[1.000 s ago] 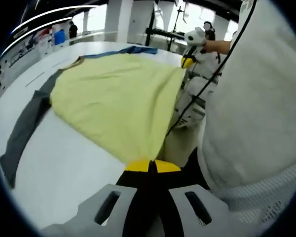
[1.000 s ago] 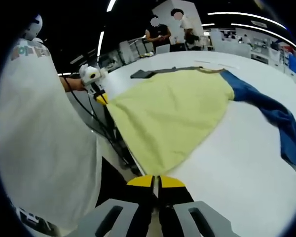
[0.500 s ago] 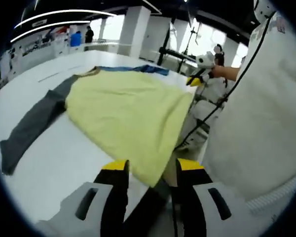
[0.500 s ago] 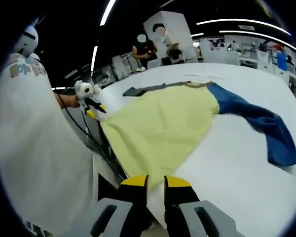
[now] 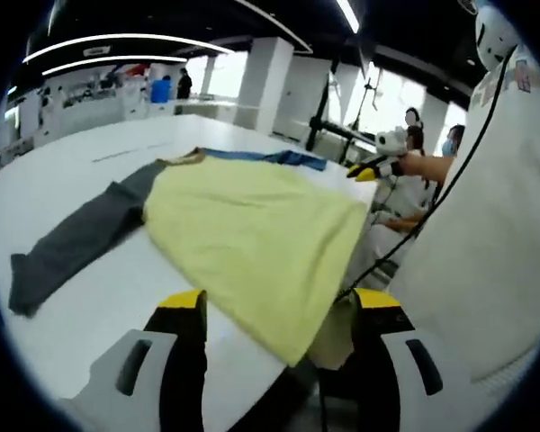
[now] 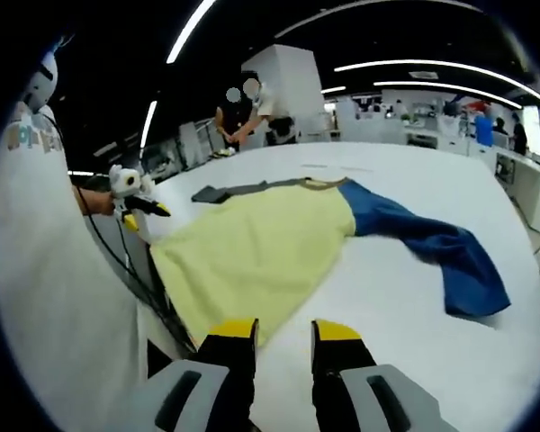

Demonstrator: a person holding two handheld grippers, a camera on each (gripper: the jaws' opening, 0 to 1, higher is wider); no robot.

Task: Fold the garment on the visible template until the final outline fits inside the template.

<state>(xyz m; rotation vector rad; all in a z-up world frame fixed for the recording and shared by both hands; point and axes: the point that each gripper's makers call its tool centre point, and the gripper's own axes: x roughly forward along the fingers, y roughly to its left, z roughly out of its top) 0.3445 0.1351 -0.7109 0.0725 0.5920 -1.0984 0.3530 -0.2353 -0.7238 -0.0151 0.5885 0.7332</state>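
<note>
The garment lies flat on the white table (image 5: pixel 72 297), with a pale yellow body (image 5: pixel 252 225), a grey sleeve (image 5: pixel 81 238) and a blue sleeve (image 5: pixel 283 158). Its near hem runs along the table edge, and one corner droops over it. My left gripper (image 5: pixel 281 306) is open, and that hem corner lies loose between its wide-spread jaws. My right gripper (image 6: pixel 283 331) is open too, just off the other hem corner. The right gripper view has the yellow body (image 6: pixel 252 252), the blue sleeve (image 6: pixel 432 256) and the grey sleeve (image 6: pixel 225 192). Each gripper also appears in the other's view: the right gripper (image 5: pixel 375 167) and the left gripper (image 6: pixel 130 203).
A person in a white shirt (image 5: pixel 486 243) stands close at the table's near edge, with a black cable (image 6: pixel 135 270) hanging beside them. Other people (image 6: pixel 247 112) stand behind the far side of the table. Bare white tabletop (image 6: pixel 450 360) stretches around the garment.
Both grippers were shut on the yellow hem corners; they have opened and let go, and the hem now lies at the table edge. Both cameras have lifted and drawn back.
</note>
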